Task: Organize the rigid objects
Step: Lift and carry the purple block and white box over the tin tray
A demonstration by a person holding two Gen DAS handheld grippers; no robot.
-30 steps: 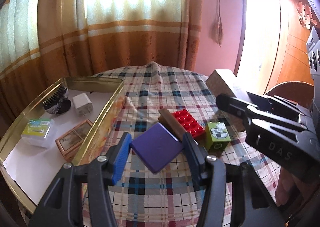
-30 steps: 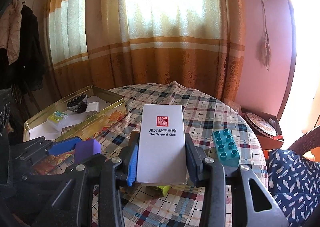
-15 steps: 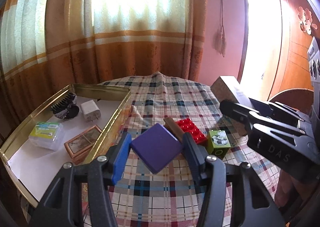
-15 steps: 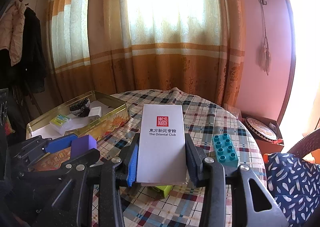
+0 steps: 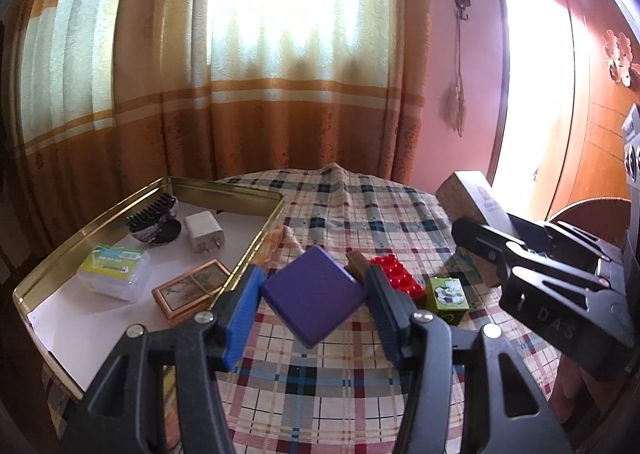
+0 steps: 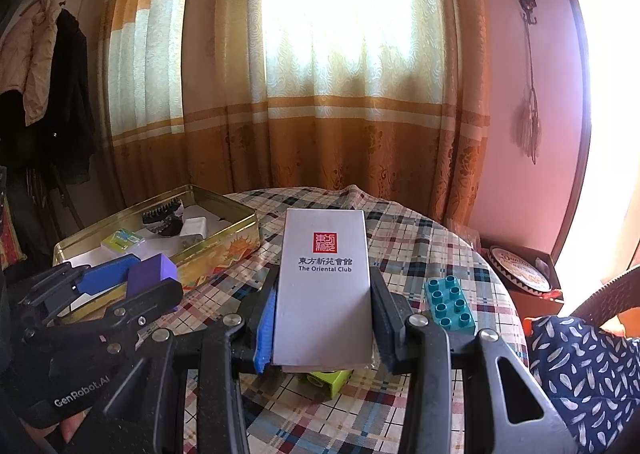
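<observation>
My left gripper [image 5: 312, 298] is shut on a purple square block [image 5: 314, 296], held above the checked tablecloth just right of the gold tin tray [image 5: 240, 190]. My right gripper [image 6: 322, 318] is shut on a grey box [image 6: 324, 286] printed "The Oriental Club", held above the table; it also shows in the left wrist view [image 5: 468, 194]. On the cloth lie a red brick [image 5: 396, 278], a brown block [image 5: 358, 264], a green cube [image 5: 446, 296] and a teal brick [image 6: 450, 304]. The left gripper with the purple block shows in the right wrist view [image 6: 152, 274].
The tray holds a black brush [image 5: 154, 216], a white charger [image 5: 204, 230], a clear plastic case [image 5: 116, 270] and a copper-framed card box [image 5: 192, 290]. Curtains hang behind the round table. A patterned blue cushion [image 6: 580, 366] and a box with a round tin [image 6: 516, 262] lie at the right.
Both grippers have risen and tilted up a little with their loads; the table and tray sit lower in both views. Grips are unchanged.
</observation>
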